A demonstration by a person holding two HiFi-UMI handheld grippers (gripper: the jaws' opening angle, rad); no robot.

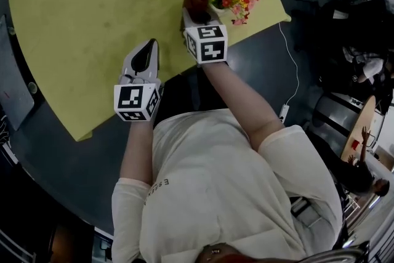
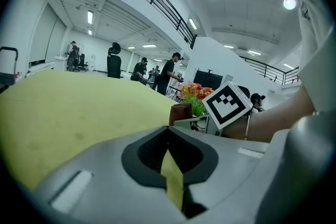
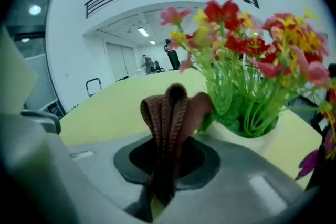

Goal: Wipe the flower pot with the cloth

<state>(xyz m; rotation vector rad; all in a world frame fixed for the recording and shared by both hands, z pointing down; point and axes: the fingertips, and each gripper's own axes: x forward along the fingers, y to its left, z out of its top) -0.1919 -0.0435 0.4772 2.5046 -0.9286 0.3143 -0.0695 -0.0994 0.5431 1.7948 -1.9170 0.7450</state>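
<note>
The left gripper, its jaws pressed together on nothing, was held low over the yellow-green tabletop. To its right, the right gripper was clamped on a brown knitted cloth, bunched upright, just beside the small white flower pot, whose base was hidden.

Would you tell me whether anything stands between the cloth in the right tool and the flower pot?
Nothing visible does. The cloth, clamped in the right tool, is right beside the flower pot; whether they touch is unclear.
</note>
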